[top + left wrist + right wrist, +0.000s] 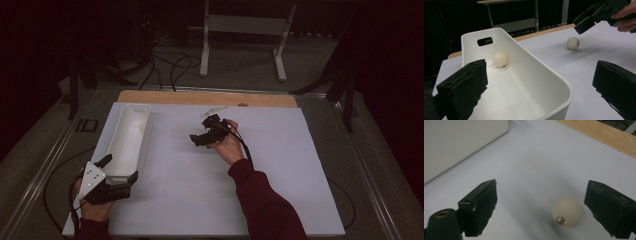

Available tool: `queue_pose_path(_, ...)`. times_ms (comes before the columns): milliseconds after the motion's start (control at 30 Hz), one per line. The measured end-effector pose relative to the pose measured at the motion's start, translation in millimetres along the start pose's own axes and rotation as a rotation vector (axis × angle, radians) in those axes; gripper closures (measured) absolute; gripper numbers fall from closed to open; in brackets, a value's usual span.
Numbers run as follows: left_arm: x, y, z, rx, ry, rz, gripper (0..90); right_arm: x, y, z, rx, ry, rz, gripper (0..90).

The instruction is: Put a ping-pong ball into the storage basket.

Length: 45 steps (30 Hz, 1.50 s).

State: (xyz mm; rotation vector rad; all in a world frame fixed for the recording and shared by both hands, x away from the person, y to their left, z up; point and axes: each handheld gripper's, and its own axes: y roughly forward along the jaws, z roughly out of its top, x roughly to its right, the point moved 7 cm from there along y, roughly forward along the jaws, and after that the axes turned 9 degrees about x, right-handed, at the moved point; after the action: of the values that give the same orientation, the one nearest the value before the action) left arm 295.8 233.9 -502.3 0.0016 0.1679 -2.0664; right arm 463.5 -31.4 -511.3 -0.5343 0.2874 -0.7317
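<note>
High view first: a white sheet covers the table (280,200), with a strip of bare wood along its far edge. A long white plastic bin (126,145) with rounded corners and smooth, glossy walls lies toward the left. The left gripper (119,169) sits at the bin's near end, jaws spread wide, one on each side of the end wall; it has hold of nothing.

Left gripper view shows the jaw pads as matte black foam with ragged edges. A cream ping-pong ball (500,59) rests inside the bin near the far end, below a slot handle cut in the wall. A second ball (573,43) lies on the sheet beyond the bin, under the right gripper (584,25).

Right gripper view puts that ball (567,211) (round, matte, with a small printed mark) on the sheet between the two spread jaws, nearer the right-hand jaw but apart from it. Nothing is gripped. A hand (229,145) in a dark red sleeve holds this gripper.
</note>
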Motion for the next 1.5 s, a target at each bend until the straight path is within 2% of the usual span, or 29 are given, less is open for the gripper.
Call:
queue_pose_path(467, 0.0, 0.0, -0.1, -0.001, 0.0, 0.001, 0.6, 12.0, 1.1, -9.9, -0.017, 0.038, -0.017, 13.2)
queue_pose_path(1500, -0.4, -0.1, -0.2, -0.001, 0.0, 0.002, 0.6, 25.6, 11.8, -20.2, -0.05, 0.087, -0.038, 14.5)
